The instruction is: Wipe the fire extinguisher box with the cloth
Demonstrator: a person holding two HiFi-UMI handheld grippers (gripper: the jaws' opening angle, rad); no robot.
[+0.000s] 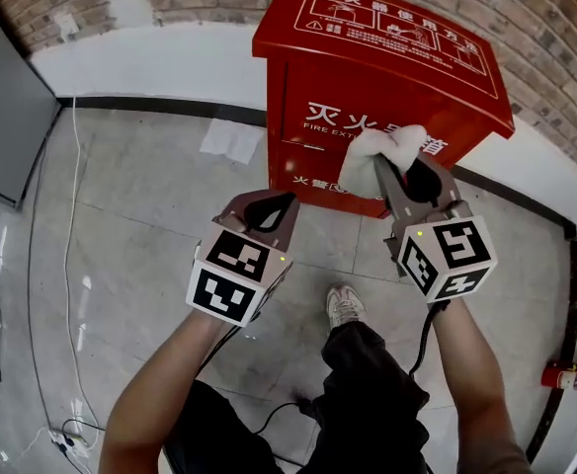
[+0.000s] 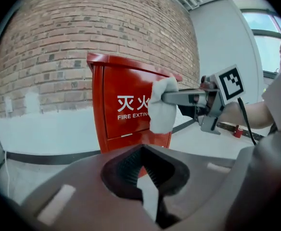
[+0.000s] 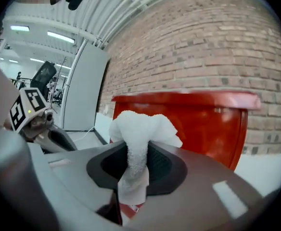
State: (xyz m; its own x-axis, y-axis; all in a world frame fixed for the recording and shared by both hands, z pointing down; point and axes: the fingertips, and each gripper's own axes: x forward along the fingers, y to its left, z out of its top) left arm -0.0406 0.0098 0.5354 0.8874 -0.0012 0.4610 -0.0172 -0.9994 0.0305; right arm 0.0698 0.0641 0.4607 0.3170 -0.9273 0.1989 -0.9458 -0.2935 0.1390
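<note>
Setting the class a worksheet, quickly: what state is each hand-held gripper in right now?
Left hand-held gripper: closed, holding nothing.
Right hand-held gripper: closed on the white cloth.

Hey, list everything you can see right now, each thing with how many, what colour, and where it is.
fire extinguisher box: one, red, on the floor against the brick wall
cloth: one, white, at the box's front
fire extinguisher: one, red, lying on the floor, far right
flat patch, perhaps paper: one, white, on the floor left of the box
cable: one, white, along the floor at left
shoe: one, pale, on the floor
left claw: one, grey, shut, empty, short of the box
right claw: one, grey, shut on the cloth
</note>
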